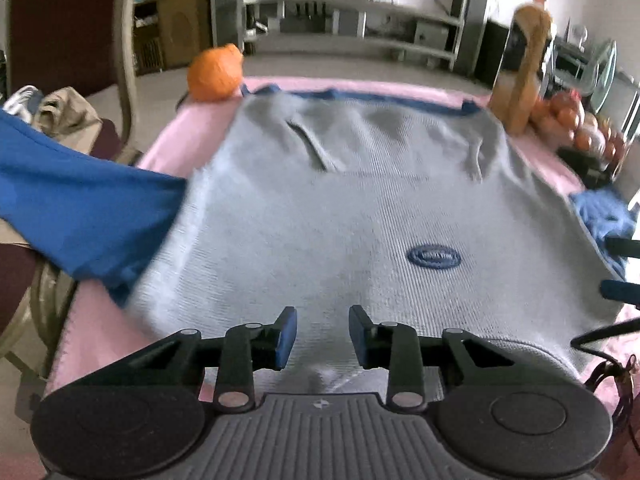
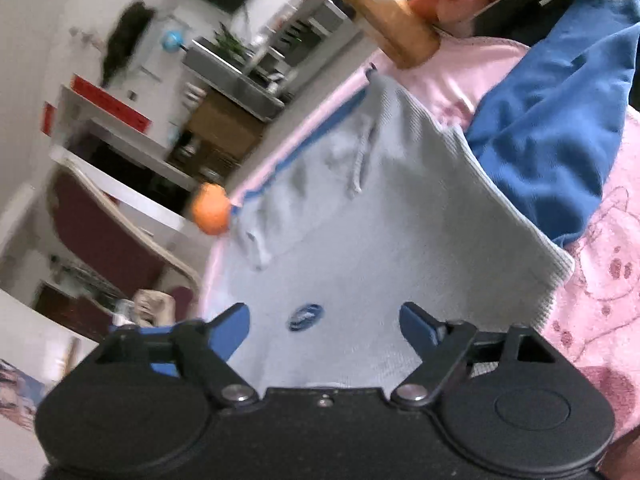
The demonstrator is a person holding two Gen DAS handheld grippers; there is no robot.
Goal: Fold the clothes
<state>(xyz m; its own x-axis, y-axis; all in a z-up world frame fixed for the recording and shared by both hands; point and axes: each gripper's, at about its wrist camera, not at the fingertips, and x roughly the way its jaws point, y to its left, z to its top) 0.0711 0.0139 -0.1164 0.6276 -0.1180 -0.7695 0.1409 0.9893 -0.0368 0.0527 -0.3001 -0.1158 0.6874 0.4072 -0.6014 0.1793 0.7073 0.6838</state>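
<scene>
Grey sweater (image 1: pixel 320 208) spread flat, blue sleeves (image 1: pixel 80 208) out.
Left tool (image 1: pixel 322 338) narrowly parted, right tool (image 2: pixel 324 320) wide; both empty.

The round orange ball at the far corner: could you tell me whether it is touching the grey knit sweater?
Cannot tell. In the left wrist view the orange ball sits beside the grey sweater's corner, but blur hides any gap.

Pale floor (image 1: pixel 160 88) beyond pink-covered table (image 1: pixel 100 332). Dark red chair with light frame (image 1: pixel 60 24) at left. Wooden cabinet (image 1: pixel 184 24) and grey shelving unit (image 1: pixel 360 4) against white far wall (image 2: pixel 48 12). Potted plant (image 2: pixel 232 42) on shelf. Bright, diffuse daylight.
</scene>
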